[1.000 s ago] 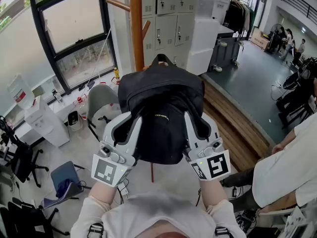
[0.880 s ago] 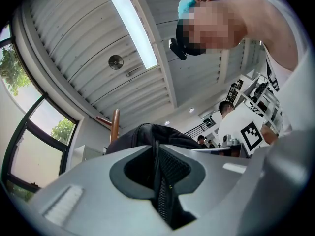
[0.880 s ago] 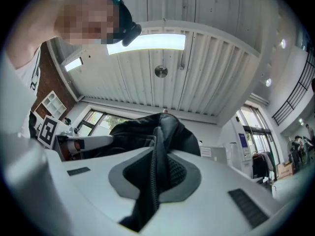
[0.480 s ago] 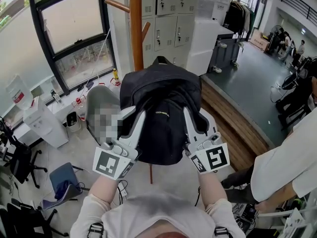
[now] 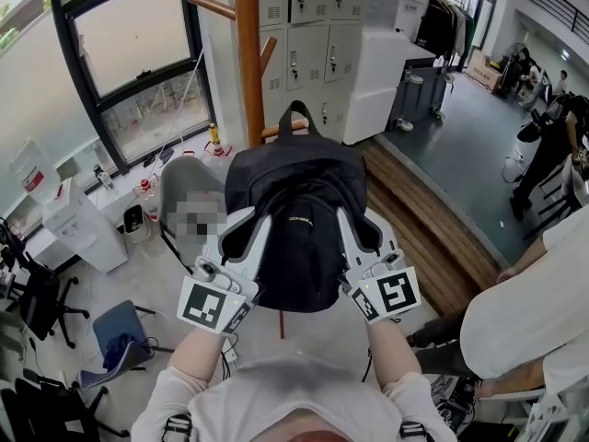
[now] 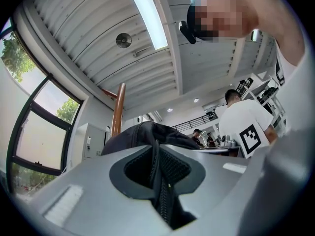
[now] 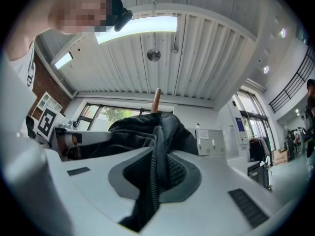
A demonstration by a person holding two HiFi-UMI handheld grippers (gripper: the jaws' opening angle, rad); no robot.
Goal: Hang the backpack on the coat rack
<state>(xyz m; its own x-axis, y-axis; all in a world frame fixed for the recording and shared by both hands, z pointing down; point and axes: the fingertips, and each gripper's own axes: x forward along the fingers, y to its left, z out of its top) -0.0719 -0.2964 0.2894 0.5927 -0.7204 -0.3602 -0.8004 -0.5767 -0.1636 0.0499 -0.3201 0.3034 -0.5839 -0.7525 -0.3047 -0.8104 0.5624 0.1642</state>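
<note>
A black backpack (image 5: 294, 201) hangs in the air between my two grippers, right in front of the wooden coat rack pole (image 5: 247, 53). My left gripper (image 5: 250, 226) is shut on its left side and my right gripper (image 5: 348, 224) is shut on its right side. In the left gripper view the jaws (image 6: 157, 176) pinch a zippered fold of the backpack (image 6: 142, 134), with the pole (image 6: 117, 112) behind. The right gripper (image 7: 155, 173) pinches backpack (image 7: 142, 129) fabric the same way. The top handle loop (image 5: 296, 113) stands up beside a low peg (image 5: 276, 129).
Another peg (image 5: 212, 5) sticks out high on the pole's left. Grey lockers (image 5: 313, 26) stand behind the rack, a large window (image 5: 120, 53) at left. A grey chair (image 5: 184, 187) sits below left, and a person in white (image 5: 534, 311) stands at right by a wooden step (image 5: 433, 238).
Both grippers and the backpack have sunk a little and come closer to the pole. The handle loop now stands next to the low peg. Both grips are unchanged.
</note>
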